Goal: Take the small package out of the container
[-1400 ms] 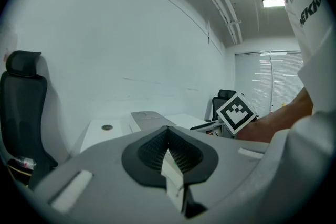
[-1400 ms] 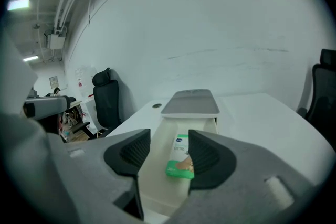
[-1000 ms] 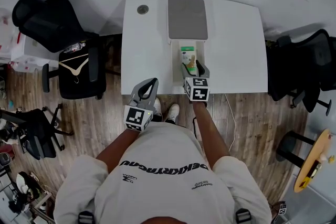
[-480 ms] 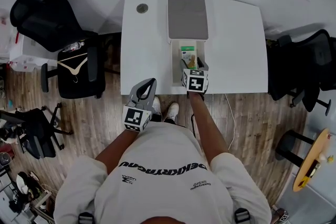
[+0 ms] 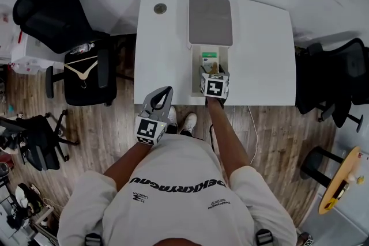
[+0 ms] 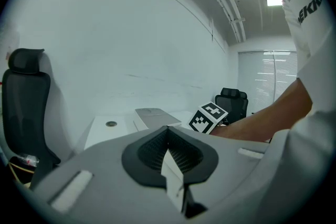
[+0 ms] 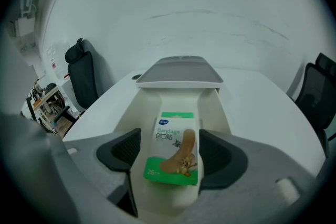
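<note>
A small green and white bandage package (image 5: 209, 60) (image 7: 176, 149) lies flat in the open white container (image 5: 196, 75) (image 7: 143, 113) near the white table's front edge. My right gripper (image 5: 212, 70) (image 7: 173, 155) reaches down into the container. Its jaws are opening and stand on either side of the package, with the dark pads (image 7: 123, 149) clear of it. My left gripper (image 5: 164, 93) (image 6: 170, 165) hangs off the table's front edge above the floor. It is shut with nothing in it.
The container's grey lid (image 5: 210, 20) (image 7: 181, 71) lies behind it on the table (image 5: 167, 55). A round grommet (image 5: 159, 8) sits at the back left. Black office chairs (image 5: 57, 14) (image 5: 340, 78) flank the table; one seat (image 5: 86, 75) holds a hanger.
My right gripper has pushed forward over the container and its jaws have spread wider around the package. The left gripper has stayed where it was.
</note>
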Demonstrator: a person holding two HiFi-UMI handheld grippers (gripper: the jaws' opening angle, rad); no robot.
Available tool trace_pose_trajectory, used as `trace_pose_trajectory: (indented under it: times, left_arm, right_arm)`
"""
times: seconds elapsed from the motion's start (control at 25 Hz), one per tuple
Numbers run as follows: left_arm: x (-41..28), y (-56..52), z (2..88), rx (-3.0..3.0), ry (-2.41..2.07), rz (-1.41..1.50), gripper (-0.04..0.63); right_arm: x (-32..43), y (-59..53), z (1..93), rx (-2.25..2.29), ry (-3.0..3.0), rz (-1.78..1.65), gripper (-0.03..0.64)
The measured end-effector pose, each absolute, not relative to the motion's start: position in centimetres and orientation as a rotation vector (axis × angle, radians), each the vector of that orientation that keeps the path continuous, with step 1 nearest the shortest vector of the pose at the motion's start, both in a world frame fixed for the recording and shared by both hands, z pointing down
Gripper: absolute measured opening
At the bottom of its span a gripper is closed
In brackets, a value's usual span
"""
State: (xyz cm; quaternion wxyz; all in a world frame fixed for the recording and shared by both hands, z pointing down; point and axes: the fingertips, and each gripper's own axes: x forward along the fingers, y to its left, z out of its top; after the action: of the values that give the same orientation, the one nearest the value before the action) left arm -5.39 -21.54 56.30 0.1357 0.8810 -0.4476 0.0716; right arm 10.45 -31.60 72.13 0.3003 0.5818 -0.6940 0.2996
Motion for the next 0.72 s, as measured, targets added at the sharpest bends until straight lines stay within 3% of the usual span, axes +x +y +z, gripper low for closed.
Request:
trace_pose_trajectory:
  times: [0.72]
  left_arm:
    - [-4.5,-21.4,56.9,2.564,-1.225,0.228,0.005]
  right_arm:
    - [11.1,-31.9,75.1,1.516,-1.749,0.866,0.350]
